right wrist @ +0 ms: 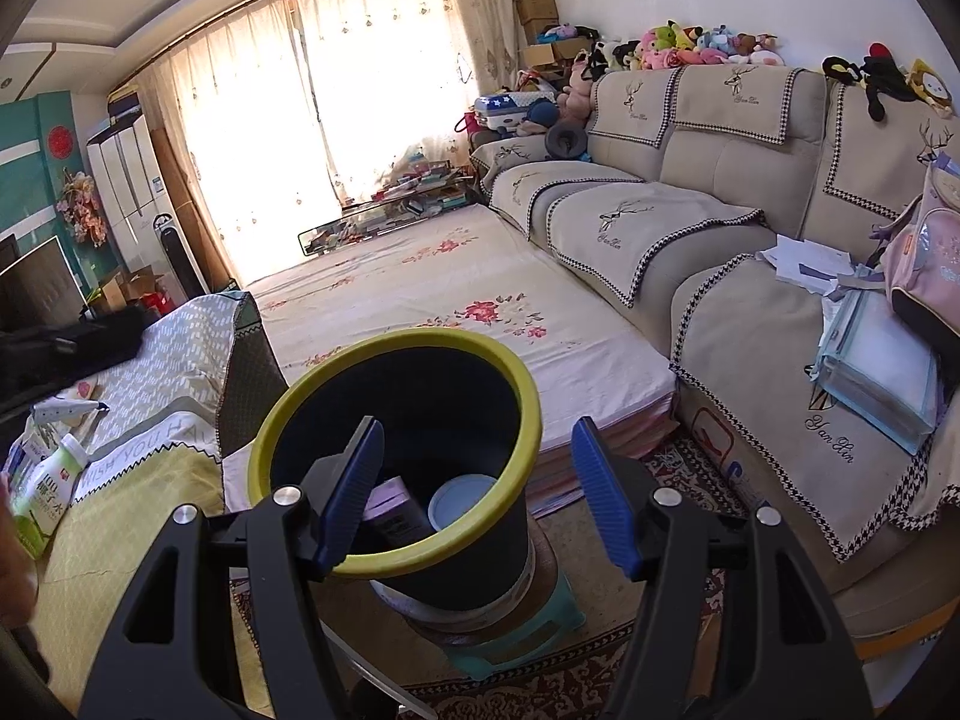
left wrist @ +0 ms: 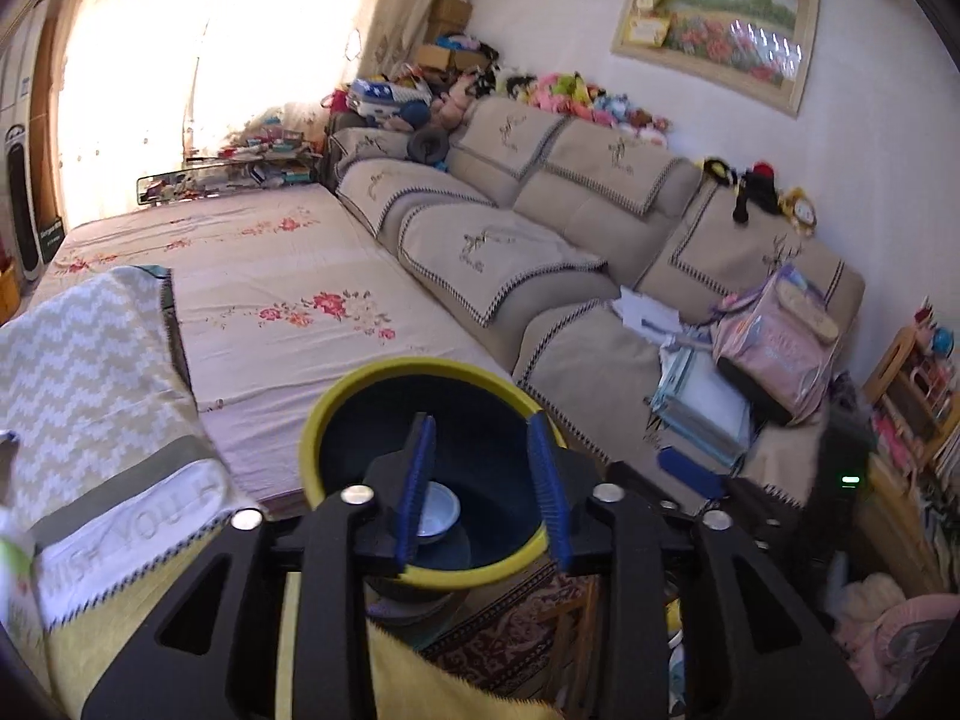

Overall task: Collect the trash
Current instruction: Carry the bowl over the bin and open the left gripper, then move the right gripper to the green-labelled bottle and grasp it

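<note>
on the far left of the right wrist view a white plastic bottle with a green label (right wrist: pixel 45 495) lies on the yellow and white patterned table cloth (right wrist: pixel 138 420), just beside some white wrappers (right wrist: pixel 63 411); i judge these are the trash not yet collected

moving right, the black round bin with the yellow-green rim (right wrist: pixel 396 450) stands on a pale stool just beside the table edge, in front of the flowered mattress. inside it i see a purple carton (right wrist: pixel 396 510) leaning next to a pale round lid or cup (right wrist: pixel 465 507), so part of the job looks done

my left gripper (left wrist: pixel 483 480) hangs right over the bin's mouth with its blue pads apart and nothing between them; i read this as the drop step just finishing

my right gripper (right wrist: pixel 480 483) points at the bin too, jaws spread wide and empty, its left pad in front of the near rim

next, i think, one of my tools must swing left to the table, line its pads either side of the bottle and close; the bottle looks light and smooth, so it may roll or slip under a careless pinch
</note>
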{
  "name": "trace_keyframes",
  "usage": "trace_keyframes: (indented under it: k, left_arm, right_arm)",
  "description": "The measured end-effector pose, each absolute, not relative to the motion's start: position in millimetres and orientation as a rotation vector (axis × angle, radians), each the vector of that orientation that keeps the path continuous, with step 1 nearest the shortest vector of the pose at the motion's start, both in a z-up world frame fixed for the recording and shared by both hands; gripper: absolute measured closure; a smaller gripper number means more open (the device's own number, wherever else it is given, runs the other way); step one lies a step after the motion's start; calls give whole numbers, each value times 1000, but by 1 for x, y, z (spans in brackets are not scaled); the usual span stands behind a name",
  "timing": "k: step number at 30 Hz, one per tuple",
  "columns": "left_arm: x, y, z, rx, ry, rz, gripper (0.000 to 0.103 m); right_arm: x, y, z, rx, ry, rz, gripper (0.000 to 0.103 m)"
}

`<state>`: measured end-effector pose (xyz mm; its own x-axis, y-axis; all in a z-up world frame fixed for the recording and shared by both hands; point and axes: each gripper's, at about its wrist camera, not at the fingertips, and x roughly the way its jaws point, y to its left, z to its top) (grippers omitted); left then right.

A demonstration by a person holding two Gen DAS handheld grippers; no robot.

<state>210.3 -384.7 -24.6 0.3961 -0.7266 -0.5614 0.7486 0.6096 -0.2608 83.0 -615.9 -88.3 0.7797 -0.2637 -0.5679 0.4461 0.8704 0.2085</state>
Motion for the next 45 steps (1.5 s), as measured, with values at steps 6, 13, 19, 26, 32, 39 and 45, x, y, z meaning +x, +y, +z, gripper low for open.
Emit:
trace_keyframes:
  k: [6,13,19,26,32,39,45]
  left_arm:
    - [168,-286,8,-29,576,-812,26]
    - [129,-153,25,-80,505,-542,18]
    - [114,-67,20,-131,497,-349,16]
    - [100,-23,8,-158,481,-302,16]
    - [95,-6,0,-182,487,-311,16]
    - [101,6,-12,-227,507,-314,16]
    - [104,4,-19,-222,514,-321,16]
  right_arm:
    - [97,-587,-89,322,578,-309,39]
    - [123,-520,-89,269,619,-134,38]
    - [142,-443,-79,232,642,75,36]
    - [159,-338,-66,151,637,293,32]
    - [175,-280,-76,59,693,330,32]
    - [189,-269,-89,39,748,309,31]
    - [189,-325,-83,85,727,167,30]
